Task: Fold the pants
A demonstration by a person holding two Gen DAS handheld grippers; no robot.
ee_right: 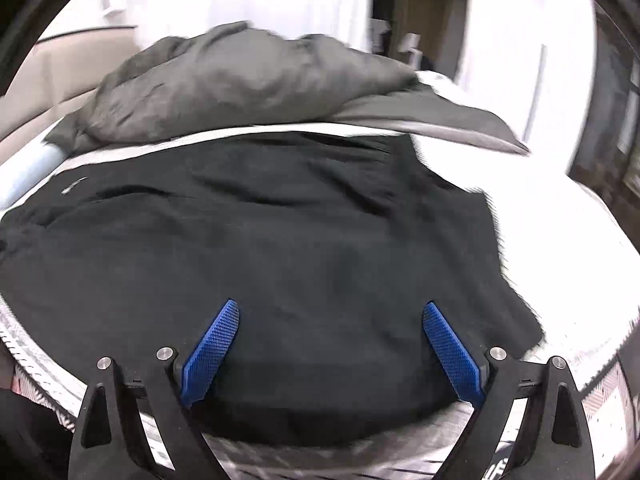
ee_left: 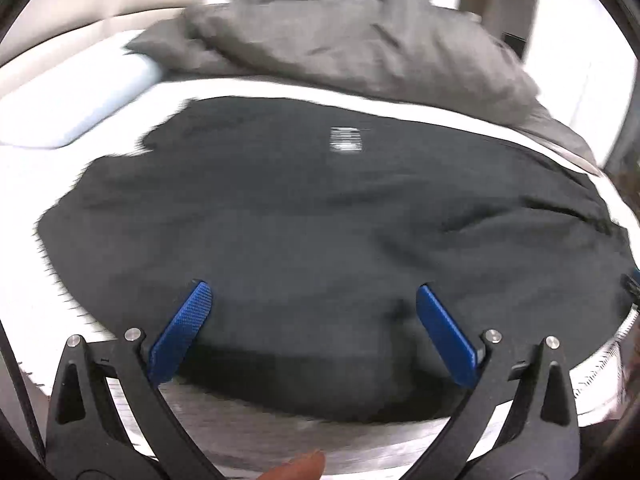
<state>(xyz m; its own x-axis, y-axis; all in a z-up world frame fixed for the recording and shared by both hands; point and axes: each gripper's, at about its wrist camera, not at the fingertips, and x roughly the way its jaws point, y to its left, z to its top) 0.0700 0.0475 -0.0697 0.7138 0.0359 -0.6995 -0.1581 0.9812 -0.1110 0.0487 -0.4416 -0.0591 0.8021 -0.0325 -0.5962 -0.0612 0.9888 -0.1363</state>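
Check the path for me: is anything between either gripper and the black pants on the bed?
Nothing visible is. The left gripper and right gripper are both open with the black pants directly ahead between their fingers. The grey blanket is bunched beyond the pants' far edge, out of the way.

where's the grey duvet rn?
In both wrist views the grey duvet lies bunched at the far side of the bed, just beyond the black pants, with a pale blue pillow to its left.
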